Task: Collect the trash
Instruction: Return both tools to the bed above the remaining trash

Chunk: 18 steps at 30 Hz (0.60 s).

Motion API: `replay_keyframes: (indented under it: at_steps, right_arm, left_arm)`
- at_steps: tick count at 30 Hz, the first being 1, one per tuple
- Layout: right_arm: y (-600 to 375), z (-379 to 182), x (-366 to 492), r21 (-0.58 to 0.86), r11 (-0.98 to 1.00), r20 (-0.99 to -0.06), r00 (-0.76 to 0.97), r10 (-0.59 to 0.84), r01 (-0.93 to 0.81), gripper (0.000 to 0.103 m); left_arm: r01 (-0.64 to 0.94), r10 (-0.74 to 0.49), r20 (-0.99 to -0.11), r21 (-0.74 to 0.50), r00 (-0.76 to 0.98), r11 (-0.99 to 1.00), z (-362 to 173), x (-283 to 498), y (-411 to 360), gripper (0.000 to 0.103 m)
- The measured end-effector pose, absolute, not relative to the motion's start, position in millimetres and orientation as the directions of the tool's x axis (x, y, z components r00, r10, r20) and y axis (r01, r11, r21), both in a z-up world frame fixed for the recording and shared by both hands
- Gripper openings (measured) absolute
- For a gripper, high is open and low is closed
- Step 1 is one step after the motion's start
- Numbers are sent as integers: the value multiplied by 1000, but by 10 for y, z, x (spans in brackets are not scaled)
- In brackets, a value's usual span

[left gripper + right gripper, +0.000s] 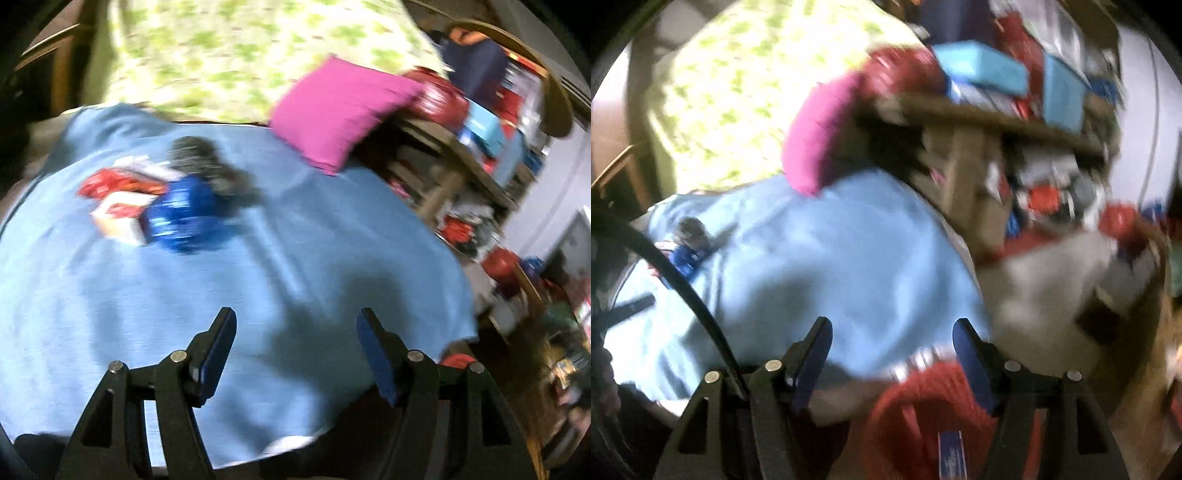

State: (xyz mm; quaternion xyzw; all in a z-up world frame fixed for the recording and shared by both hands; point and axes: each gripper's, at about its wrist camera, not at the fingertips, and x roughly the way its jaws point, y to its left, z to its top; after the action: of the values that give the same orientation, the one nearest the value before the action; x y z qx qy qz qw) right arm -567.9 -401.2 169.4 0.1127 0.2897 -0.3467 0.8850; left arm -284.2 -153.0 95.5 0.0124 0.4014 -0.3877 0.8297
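Observation:
Both views are motion-blurred. On a light blue bedsheet [258, 258] lies a pile of trash: a crumpled blue wrapper [184, 218], a red and white carton [118, 203] and a dark crumpled piece [207, 162]. My left gripper [295, 325] is open and empty, held above the sheet, nearer to me and to the right of the pile. My right gripper [892, 332] is open and empty over the bed's right edge; the blue wrapper [685, 258] shows far left there. A red bag-like thing [923, 413] lies below the right gripper.
A magenta pillow [340, 110] lies at the bed's far right corner, before a green floral curtain [229, 51]. A wooden shelf [472, 158] crowded with red and blue packages stands right of the bed. A black cable [687, 291] crosses the right wrist view.

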Motion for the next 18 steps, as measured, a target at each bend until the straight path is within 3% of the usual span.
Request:
replay_keyframes:
  at_steps: [3,4,5,6,7,10,15,18]
  right_arm:
    - [-3712,2248,-5552,-36,778,-386,709,-590,627,71]
    - [-3586,2459,-5504,-68,783,-299,737,-607,618,78]
    - [-3503,2570,-5467,-91,779,-245,745,-621,620,95]
    - [-3414,2666,-5395,-125,775,-179,754,-632,619,103]
    - [-3363,2685,-5264,-158,783,-165,765,-622,602,103]
    - [-3380,2551,-4773,-195,835,-337,764,-550,515,103]
    - [-3110,2361,-4291,-157,899,-327,838,-437,408,103]
    - [-3053,2115,-3891,-79,948,-405,859,-314,310,103]
  left_arm:
    - [597,-592,-681,-277,432,753,900,-2614,-1244,68]
    - [583,-583,-679,-274,446,765,893,-2571,-1174,68]
    - [569,-572,-679,-269,461,777,886,-2518,-1104,68]
    - [551,-562,-677,-269,476,790,878,-2455,-1024,68]
    - [537,-557,-675,-273,484,798,867,-2409,-959,68]
    - [498,-545,-673,-291,500,817,813,-2312,-740,68]
    - [466,-520,-678,-284,520,838,762,-2245,-576,68]
    - [444,-505,-683,-285,528,850,713,-2146,-534,68]
